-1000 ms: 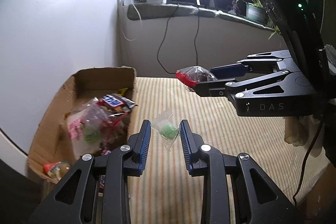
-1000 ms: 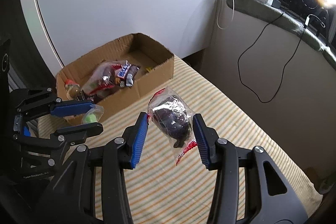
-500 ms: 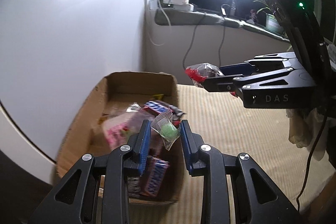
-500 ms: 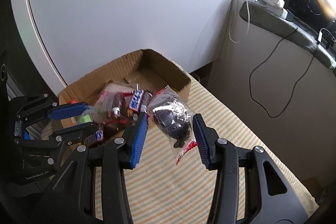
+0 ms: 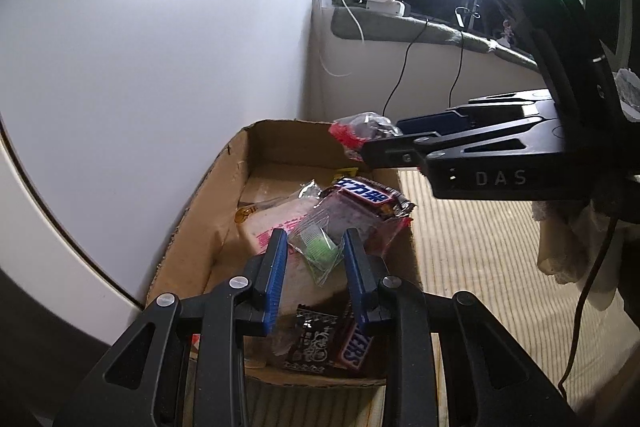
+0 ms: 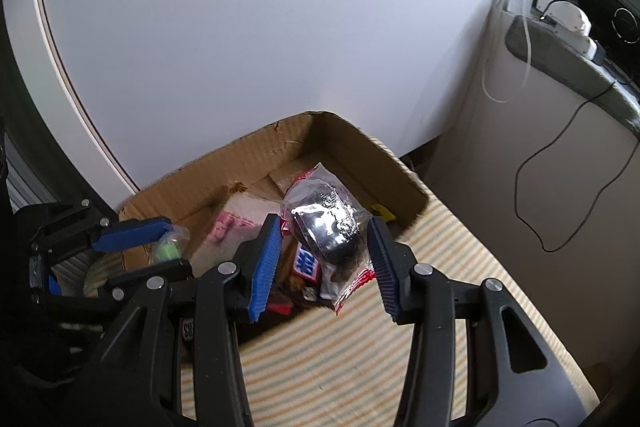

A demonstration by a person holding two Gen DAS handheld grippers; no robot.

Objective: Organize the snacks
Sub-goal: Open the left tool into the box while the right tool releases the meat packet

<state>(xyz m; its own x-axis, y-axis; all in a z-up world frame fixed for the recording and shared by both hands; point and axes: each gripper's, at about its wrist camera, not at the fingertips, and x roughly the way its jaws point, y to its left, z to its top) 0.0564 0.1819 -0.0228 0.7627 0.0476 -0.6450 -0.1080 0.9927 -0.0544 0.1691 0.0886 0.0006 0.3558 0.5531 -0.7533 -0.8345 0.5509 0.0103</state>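
We hold 2 snacks over the cardboard box (image 5: 224, 203). Our left gripper (image 5: 316, 255) pinches a small clear packet with a green sweet (image 5: 318, 251) by its sides, hanging above the Snickers bars (image 5: 354, 347) and a pink-printed bag (image 5: 276, 231) in the box. Our right gripper (image 6: 322, 241) clamps a clear packet with a dark round snack (image 6: 326, 227), its red-edged seam dangling below the pads, near the box's right wall. Both packets look light, crinkly and slippery, and we judge the film may slide or twist if gripped only at an edge, so pinching across the lump inside seems safest. The dark snack may crush under hard pressure. The box stands on a striped mat (image 6: 360, 347) against a white wall (image 6: 260, 27).
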